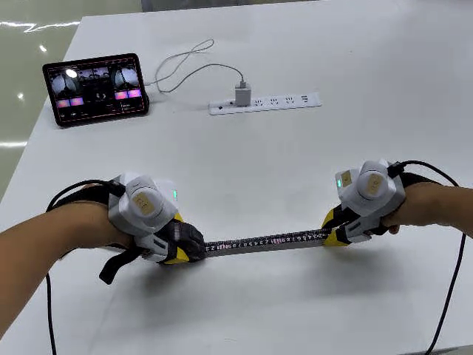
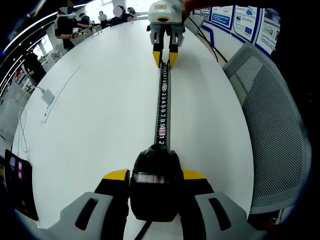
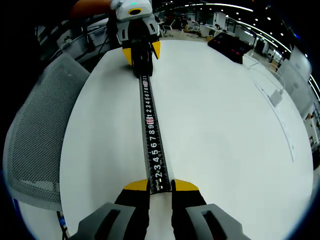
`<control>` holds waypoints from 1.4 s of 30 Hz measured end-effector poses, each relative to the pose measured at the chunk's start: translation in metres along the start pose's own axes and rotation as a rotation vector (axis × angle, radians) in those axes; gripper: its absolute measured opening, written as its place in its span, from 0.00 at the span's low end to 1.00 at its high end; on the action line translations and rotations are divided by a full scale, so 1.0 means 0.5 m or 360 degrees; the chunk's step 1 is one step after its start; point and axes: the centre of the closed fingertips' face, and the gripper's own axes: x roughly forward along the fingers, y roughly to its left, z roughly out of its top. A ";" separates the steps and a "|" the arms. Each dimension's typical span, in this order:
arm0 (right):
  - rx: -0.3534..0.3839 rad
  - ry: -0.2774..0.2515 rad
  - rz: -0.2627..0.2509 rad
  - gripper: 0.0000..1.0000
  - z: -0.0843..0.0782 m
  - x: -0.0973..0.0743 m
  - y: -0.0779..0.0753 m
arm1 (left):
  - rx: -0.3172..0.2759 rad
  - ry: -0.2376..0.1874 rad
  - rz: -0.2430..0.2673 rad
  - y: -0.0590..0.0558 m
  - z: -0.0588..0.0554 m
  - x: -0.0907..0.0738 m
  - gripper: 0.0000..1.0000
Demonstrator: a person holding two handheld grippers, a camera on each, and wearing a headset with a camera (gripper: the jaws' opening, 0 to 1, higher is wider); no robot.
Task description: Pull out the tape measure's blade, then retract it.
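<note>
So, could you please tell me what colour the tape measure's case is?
The case is black, clearest in the left gripper view.

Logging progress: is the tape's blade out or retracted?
Out: the blade runs from the case in the left gripper to the right gripper, numbers showing.

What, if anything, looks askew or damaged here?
Nothing stands out. The tape measure's blade runs straight and untwisted from its case, held in the left gripper, to its tip, held in the right gripper.
</note>
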 end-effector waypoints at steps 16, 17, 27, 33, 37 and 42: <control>-0.0011 0.0015 0.0006 0.26 0.010 -0.001 0.008 | -0.0151 -0.0070 -0.0013 0.009 0.009 -0.035 0.47; -0.0010 0.0015 0.0001 0.28 0.010 -0.001 0.007 | -0.0157 -0.0077 -0.0009 0.010 0.009 -0.038 0.48; 0.0055 -0.0021 -0.0036 0.41 0.034 -0.020 0.008 | -0.0251 -0.0144 0.0029 0.015 0.012 -0.066 0.56; 0.0104 -0.0064 -0.0073 0.48 0.044 -0.035 0.000 | -0.0330 -0.0182 0.0062 0.019 0.012 -0.080 0.64; 0.0152 -0.0099 -0.0097 0.53 0.048 -0.044 -0.002 | -0.0418 -0.0208 0.0083 0.023 0.008 -0.085 0.70; 0.0219 -0.0137 -0.0143 0.57 0.048 -0.058 -0.006 | -0.0491 -0.0253 0.0125 0.033 0.004 -0.092 0.73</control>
